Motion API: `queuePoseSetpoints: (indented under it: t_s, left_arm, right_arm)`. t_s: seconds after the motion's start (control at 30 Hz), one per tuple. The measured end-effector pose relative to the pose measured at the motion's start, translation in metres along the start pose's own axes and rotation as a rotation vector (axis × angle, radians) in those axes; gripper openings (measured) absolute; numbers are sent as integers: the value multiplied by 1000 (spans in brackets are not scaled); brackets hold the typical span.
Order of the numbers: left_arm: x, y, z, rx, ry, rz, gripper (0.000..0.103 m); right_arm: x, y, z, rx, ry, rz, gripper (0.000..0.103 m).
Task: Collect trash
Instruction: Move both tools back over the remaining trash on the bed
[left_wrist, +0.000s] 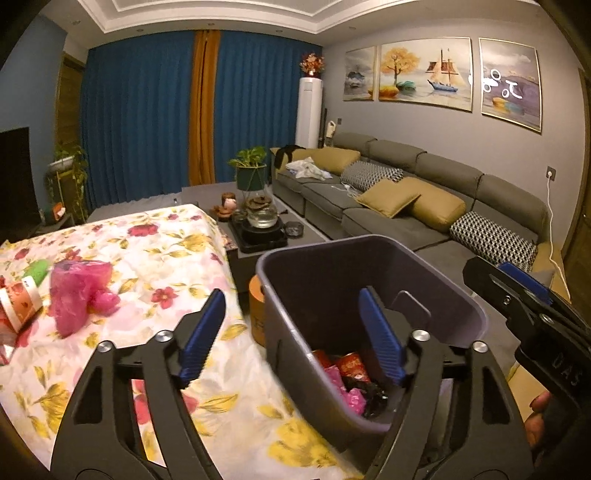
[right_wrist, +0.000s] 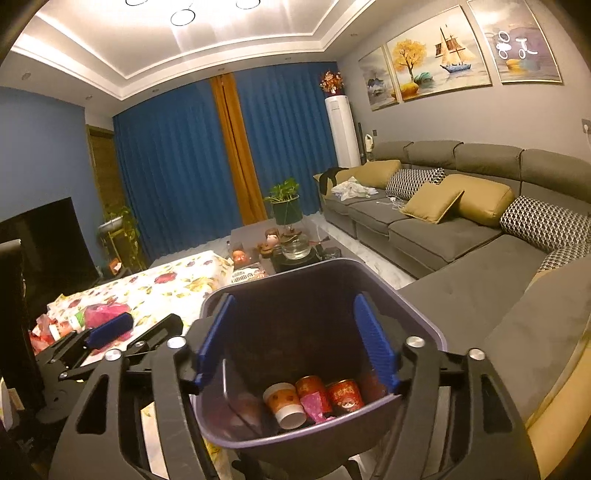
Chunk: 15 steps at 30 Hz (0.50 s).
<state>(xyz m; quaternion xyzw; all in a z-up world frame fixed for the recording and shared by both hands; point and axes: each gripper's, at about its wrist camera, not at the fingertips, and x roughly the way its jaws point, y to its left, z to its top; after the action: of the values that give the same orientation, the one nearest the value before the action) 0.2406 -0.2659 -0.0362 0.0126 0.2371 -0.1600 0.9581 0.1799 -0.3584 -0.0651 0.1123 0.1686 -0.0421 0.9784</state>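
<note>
Left tool: blue pads spread wide, nothing between them. Hangs astride the near wall of the bin, one pad over the floral cloth, the other over the bin's mouth. Right tool: likewise spread and empty, both pads framing the bin's inside from above, a hand just showing behind its grip.

Reads as the release step of one round of collecting: both tools empty over the bin, dropped trash lying below. Next, probably, back to the surface for what remains. Calls for swinging the left tool away from the bin toward the pink plastic bag, pads kept apart, then closing on the crumpled bulk rather than a loose flap. Soft and slippery by the look of it, so likely to bunch or trail.

In the bin, at the bottom: a paper cup on its side, two red cans, a pink wrapper between them, something dark and crumpled besides. Bin itself dull purple, tilted as seen, standing just beside the surface's edge.

Left on the cloth, well apart from the bin: the pink bag, a green item beyond it, and red-and-white packaging at the picture's edge, too cropped to name.
</note>
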Motion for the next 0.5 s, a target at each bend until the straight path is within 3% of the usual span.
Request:
queuePoseSetpoints:
  t_s: [0.23, 0.5]
  left_arm:
    - [-33, 21, -4, -4, -33, 49, 81]
    - [-70, 60, -12, -5, -67, 168, 81]
  right_arm:
    - [-18, 17, -3, -3, -16, 15, 75]
    - [-33, 54, -7, -36, -16, 57, 79]
